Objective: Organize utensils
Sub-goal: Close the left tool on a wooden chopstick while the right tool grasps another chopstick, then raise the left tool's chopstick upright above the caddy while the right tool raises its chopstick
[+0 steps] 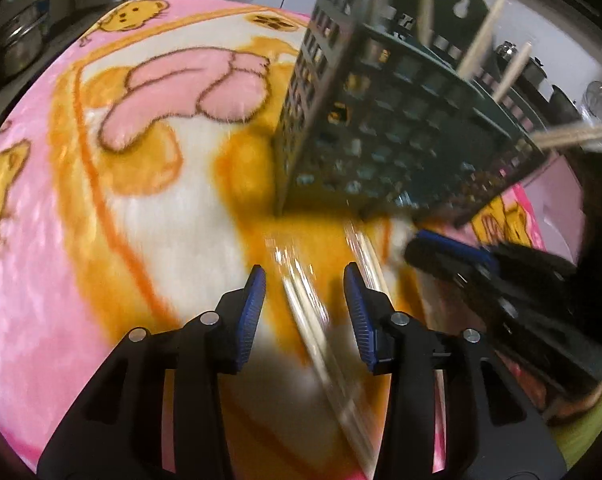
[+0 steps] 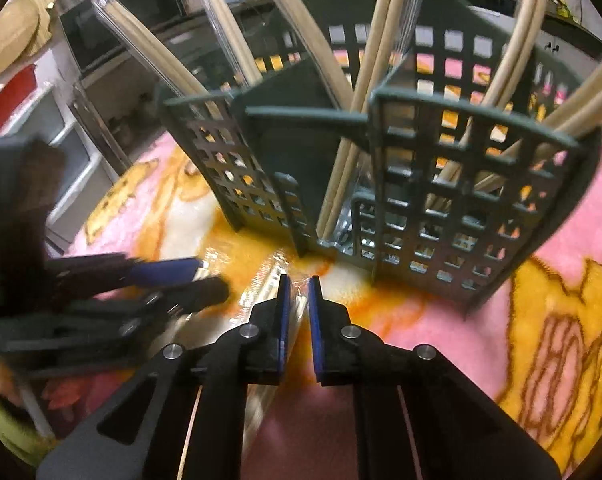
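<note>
In the left wrist view, the left gripper point(image 1: 305, 280) hangs over a pink and orange cartoon-print blanket point(image 1: 61, 220), its two blue-padded jaws spread wide. Between them, lying on the blanket, runs one clear-wrapped pair of chopsticks point(image 1: 321, 320), blurred and not touched by either pad. Its far end points toward the dark green utensil caddy point(image 1: 401, 120), which stands on the blanket toward the far right edge. At least five pale chopstick ends stick up out of the caddy here; the blur keeps the count from being certain. The right gripper point(image 1: 453, 252) comes in low from the right, just beside the near corner of the caddy; from this side its opening cannot be told. In the right wrist view, the right gripper point(image 2: 299, 280) has its jaws drawn to a narrow gap, the crinkled clear wrapper point(image 2: 261, 280) lying beneath the tips; whether the pads pinch it cannot be told. The caddy point(image 2: 473, 200) stands just beyond, showing three lattice-walled compartments, and six bundles of wrapped chopsticks lean out of it: about two at left, two in the middle, two at right. The left gripper point(image 2: 209, 280) lies at the left, near the wrapper, its two fingers apart.
</note>
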A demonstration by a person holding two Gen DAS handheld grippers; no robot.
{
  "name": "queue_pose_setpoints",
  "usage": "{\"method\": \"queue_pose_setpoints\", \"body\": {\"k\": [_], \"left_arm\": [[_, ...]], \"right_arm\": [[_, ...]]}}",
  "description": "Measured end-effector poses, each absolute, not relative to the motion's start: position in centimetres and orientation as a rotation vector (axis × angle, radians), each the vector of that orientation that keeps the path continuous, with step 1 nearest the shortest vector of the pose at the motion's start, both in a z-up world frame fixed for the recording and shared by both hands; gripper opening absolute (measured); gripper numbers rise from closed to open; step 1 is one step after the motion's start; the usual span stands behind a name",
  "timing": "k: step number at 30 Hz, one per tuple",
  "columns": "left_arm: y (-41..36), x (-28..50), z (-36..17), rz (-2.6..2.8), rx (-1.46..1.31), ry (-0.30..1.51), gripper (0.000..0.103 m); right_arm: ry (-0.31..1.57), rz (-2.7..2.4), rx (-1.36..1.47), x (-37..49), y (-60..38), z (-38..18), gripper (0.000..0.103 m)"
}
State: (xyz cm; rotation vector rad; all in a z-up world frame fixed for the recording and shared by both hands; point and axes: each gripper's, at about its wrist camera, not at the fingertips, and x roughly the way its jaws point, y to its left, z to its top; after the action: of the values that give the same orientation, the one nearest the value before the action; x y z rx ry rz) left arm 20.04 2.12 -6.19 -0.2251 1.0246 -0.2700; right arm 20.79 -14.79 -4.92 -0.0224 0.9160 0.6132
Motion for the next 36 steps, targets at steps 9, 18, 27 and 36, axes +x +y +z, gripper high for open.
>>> {"method": "queue_pose_setpoints", "body": {"k": [9, 18, 27, 36], "left_arm": [[2.6, 20.3, -4.9, -0.246, -0.197, 0.976, 0.004], [2.1, 17.7, 2.5, -0.316, -0.226, 0.765, 0.003], [1.0, 16.6, 8.1, -0.367, -0.225, 0.616, 0.003], [0.0, 16.0, 12.0, -0.42, -0.226, 0.509, 0.003]], "right_arm": [[0.808, 0.644, 0.02, 19.0, -16.4, -1.2, 0.008], [0.675, 0.685, 0.056, 17.1, -17.8, 3.2, 0.008], [0.542, 0.687, 0.086, 15.4, -19.6, 7.2, 0.006], [0.429, 0.668, 0.089, 14.6, -20.8, 10.5, 0.005]]}}
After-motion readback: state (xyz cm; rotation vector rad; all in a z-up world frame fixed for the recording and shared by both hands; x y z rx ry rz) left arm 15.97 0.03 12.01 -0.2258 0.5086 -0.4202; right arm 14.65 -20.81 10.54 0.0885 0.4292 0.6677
